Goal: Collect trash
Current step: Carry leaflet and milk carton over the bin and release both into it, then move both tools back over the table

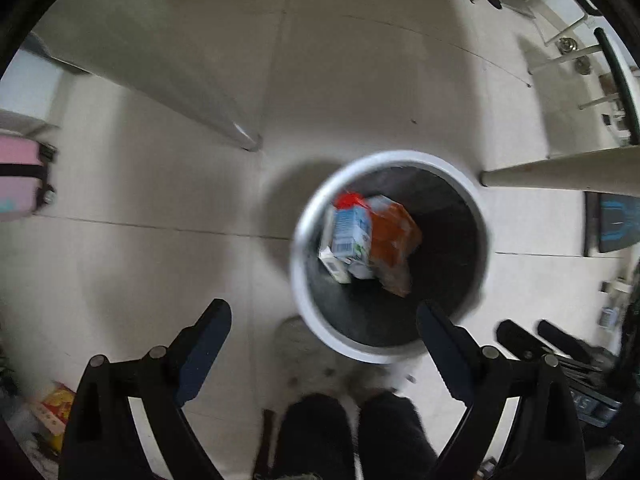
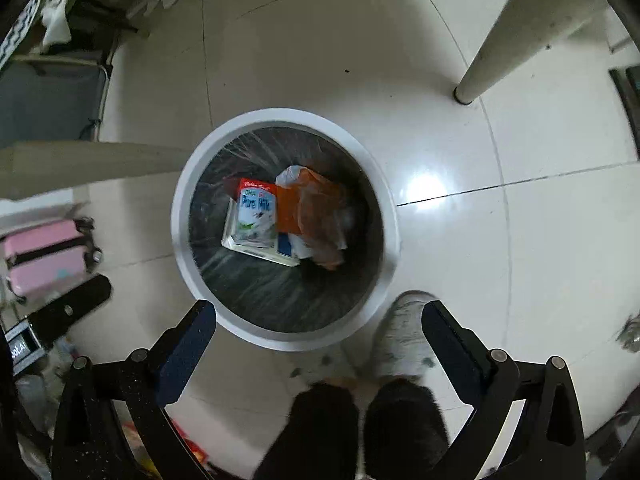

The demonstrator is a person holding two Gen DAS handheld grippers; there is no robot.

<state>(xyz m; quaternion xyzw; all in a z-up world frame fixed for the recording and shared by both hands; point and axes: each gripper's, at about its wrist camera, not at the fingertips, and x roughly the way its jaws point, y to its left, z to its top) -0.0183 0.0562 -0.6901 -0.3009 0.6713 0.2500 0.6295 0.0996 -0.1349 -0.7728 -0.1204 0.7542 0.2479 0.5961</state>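
The round white trash bin (image 2: 390,216) stands open-topped on bare tiled floor (image 2: 520,160). A milk carton (image 2: 256,216) and orange bag (image 2: 316,216) lie inside. A table leg (image 2: 500,40) stands near its rim.

A pale tiled floor (image 2: 460,128) is carrying everything here. A round white-rimmed trash bin (image 2: 280,342) is standing on it just ahead of the right gripper (image 2: 319,334), lined in dark plastic. A cream furniture leg (image 2: 484,68) is resting on the tiles farther ahead and to the right. A pink suitcase (image 2: 44,256) is lying on the floor well off to the gripper's left.
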